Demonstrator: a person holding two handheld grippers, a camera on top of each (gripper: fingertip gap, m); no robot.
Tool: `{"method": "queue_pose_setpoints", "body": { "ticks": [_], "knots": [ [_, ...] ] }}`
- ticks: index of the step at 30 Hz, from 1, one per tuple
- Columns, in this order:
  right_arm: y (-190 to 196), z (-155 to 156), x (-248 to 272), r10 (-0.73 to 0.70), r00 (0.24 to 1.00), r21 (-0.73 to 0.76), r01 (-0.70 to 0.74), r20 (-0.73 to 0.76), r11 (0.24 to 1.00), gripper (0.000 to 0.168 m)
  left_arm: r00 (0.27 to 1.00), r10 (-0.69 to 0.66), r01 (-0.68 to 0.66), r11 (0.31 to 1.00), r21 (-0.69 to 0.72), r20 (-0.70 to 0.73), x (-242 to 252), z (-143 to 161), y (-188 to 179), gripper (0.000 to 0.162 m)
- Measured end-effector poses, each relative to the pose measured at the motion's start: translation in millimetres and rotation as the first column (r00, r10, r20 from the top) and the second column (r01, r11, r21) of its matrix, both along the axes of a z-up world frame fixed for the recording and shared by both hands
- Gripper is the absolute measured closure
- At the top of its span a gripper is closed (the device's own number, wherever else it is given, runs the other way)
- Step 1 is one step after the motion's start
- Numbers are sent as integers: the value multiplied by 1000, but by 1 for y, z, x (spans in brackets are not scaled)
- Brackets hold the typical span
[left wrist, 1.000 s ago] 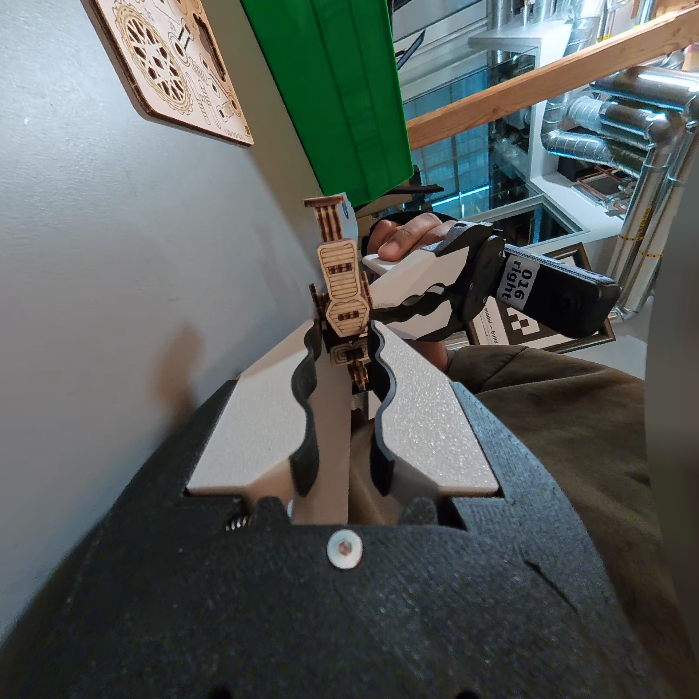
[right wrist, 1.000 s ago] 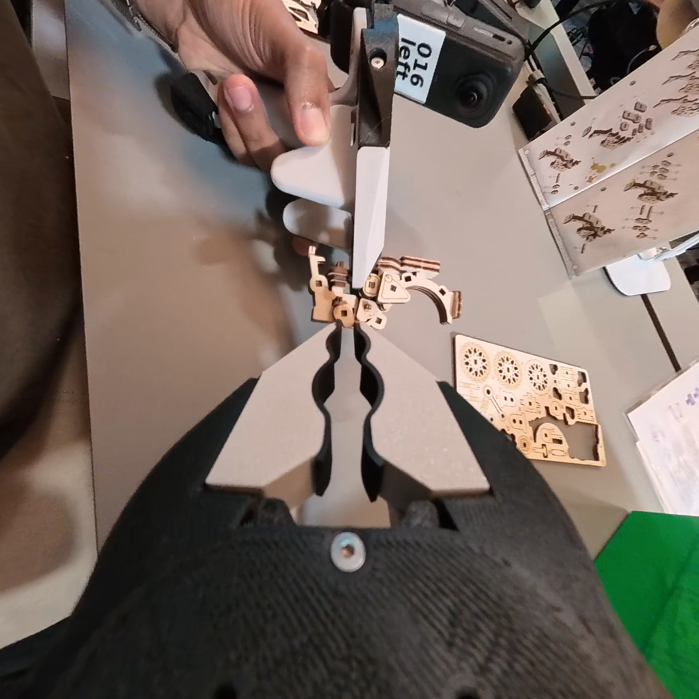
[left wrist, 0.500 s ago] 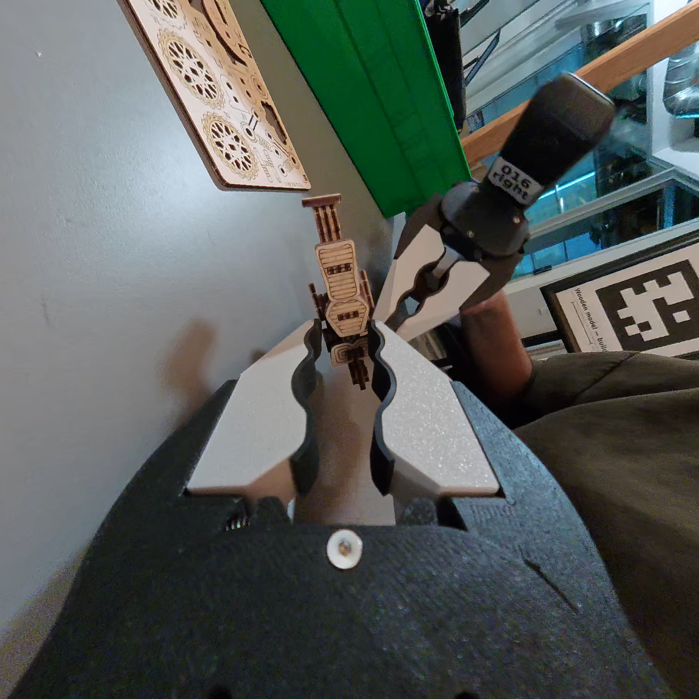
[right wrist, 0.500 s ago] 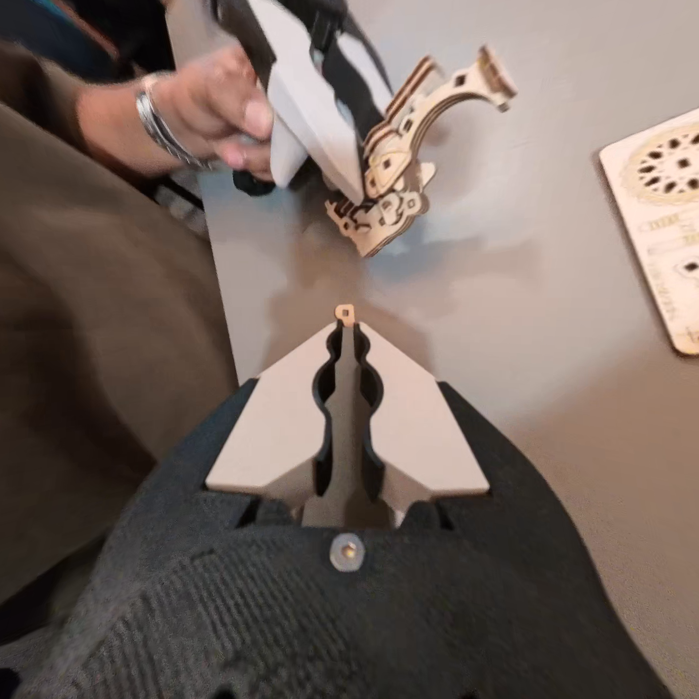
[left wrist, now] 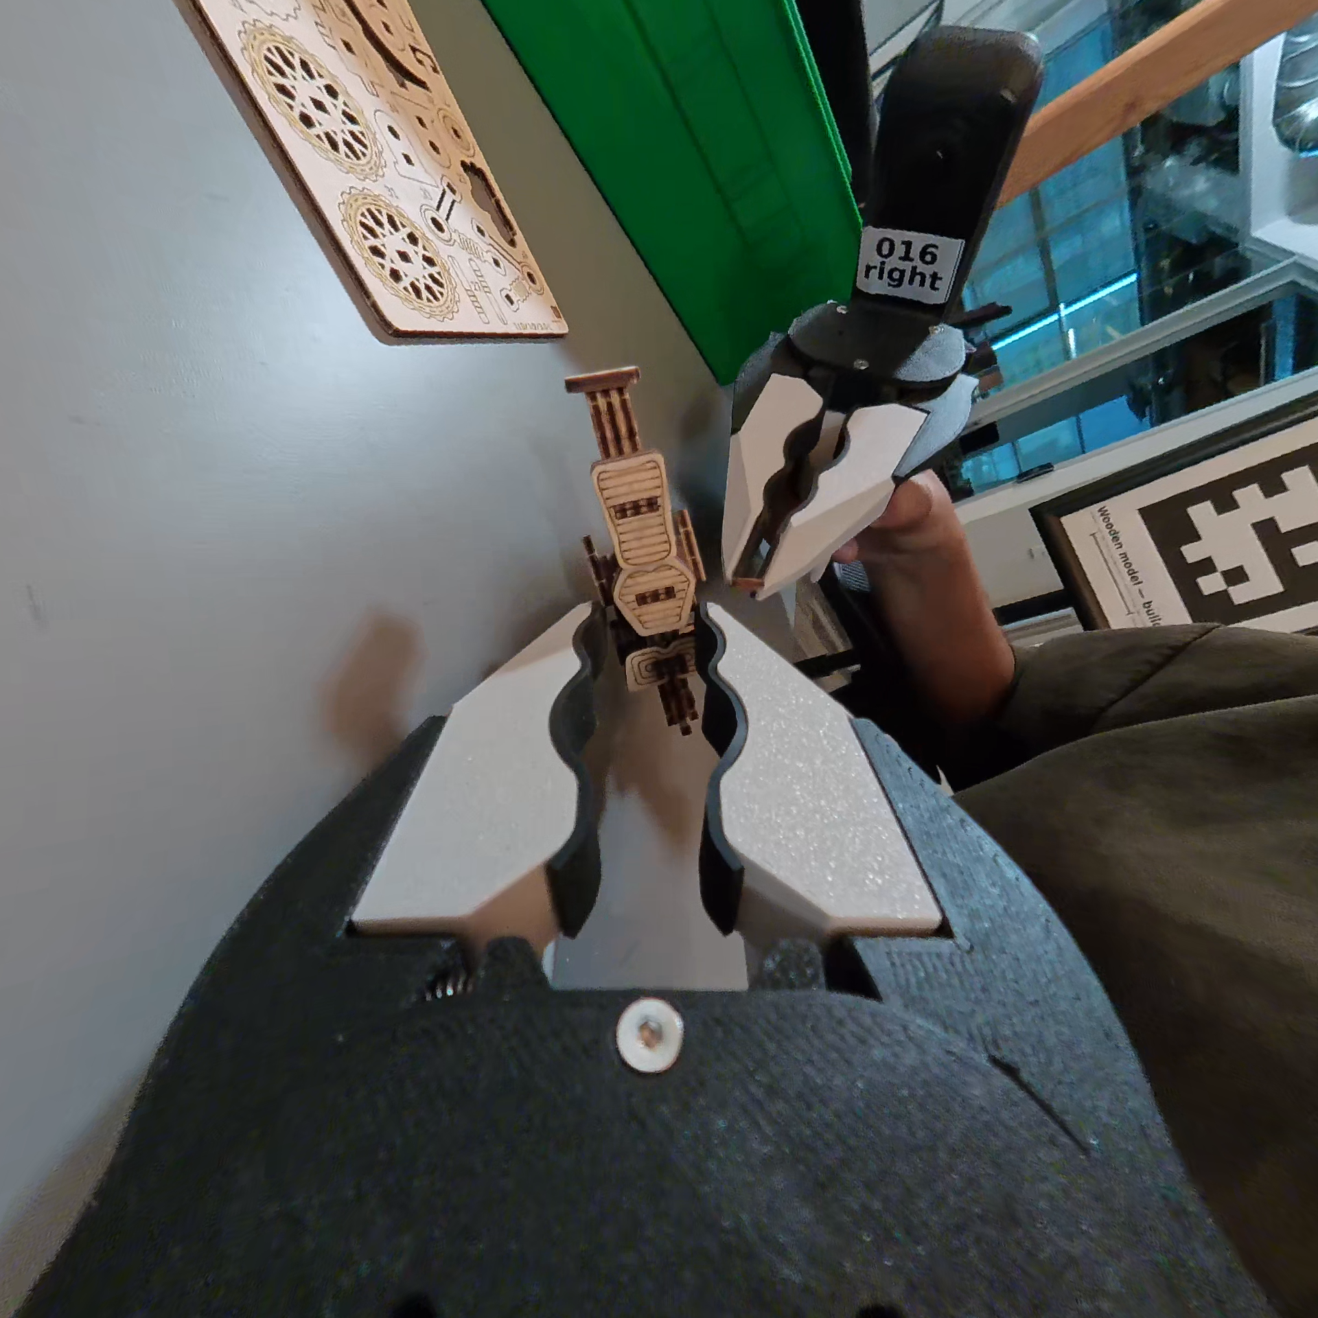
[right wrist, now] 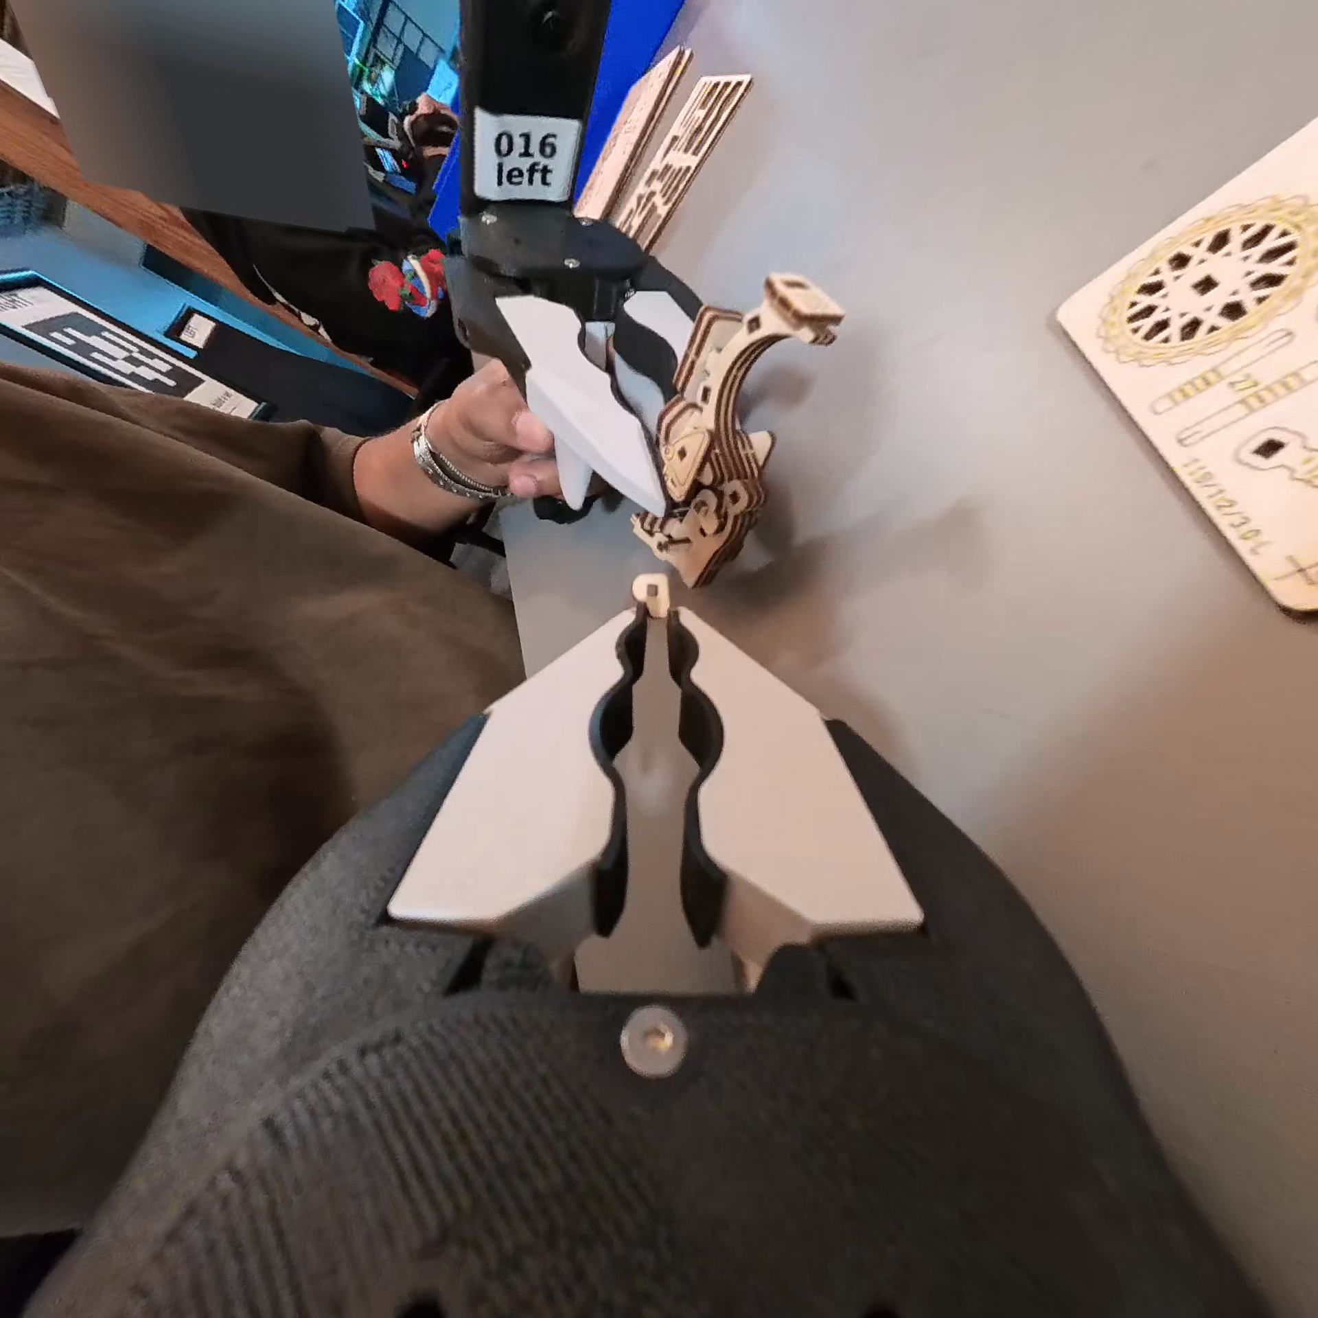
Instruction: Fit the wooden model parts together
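My left gripper [left wrist: 645,617] is shut on a partly built wooden model [left wrist: 645,549], a layered plywood piece with a curved arm. It holds the model just above the grey table. The model also shows in the right wrist view [right wrist: 720,442], held by the left gripper [right wrist: 660,492]. My right gripper [right wrist: 652,613] is shut on a small wooden part [right wrist: 651,592] with a square hole that sticks out past its tips. That part sits a short way below the model, apart from it. In the left wrist view the right gripper [left wrist: 749,588] is beside the model.
A plywood sheet with gear cut-outs [left wrist: 378,164] lies on the grey table [left wrist: 142,499], and shows at the right of the right wrist view [right wrist: 1212,342]. A green box [left wrist: 699,157] stands behind it. More plywood sheets [right wrist: 670,135] and a framed marker board [left wrist: 1212,528] lie nearby.
My right gripper pulled back from the model, then came close again with the small part in its tips. The left gripper tilted the model and kept its hold.
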State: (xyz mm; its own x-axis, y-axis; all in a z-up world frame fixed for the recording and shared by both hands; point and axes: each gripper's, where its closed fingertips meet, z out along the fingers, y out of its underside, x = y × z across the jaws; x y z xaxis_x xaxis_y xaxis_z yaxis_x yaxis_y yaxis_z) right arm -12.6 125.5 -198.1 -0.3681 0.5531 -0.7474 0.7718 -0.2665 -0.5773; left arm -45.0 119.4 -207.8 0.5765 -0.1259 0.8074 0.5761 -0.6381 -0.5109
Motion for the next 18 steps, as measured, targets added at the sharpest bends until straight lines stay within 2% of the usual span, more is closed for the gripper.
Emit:
{"method": "queue_pose_setpoints", "body": {
  "ticks": [3, 6, 13, 18],
  "knots": [
    [-1, 4, -2, -9, 1000, -43, 8, -9, 999, 164, 998, -1, 2, 1000, 4, -64, -1, -2, 0, 137],
    [-2, 5, -2, -10, 1000, -46, 10, -15, 999, 164, 991, 9, -10, 1000, -11, -137, -6, -7, 0, 128],
    [-2, 9, -4, -22, 999, -61, 20, -30, 998, 164, 983, 78, -78, 997, 5, -163, -21, -6, 1, 120],
    [-2, 17, -6, -37, 998, -110, 31, -51, 993, 164, 970, 174, -143, 973, 182, -168, -34, 27, 3, 120]
  ]
}}
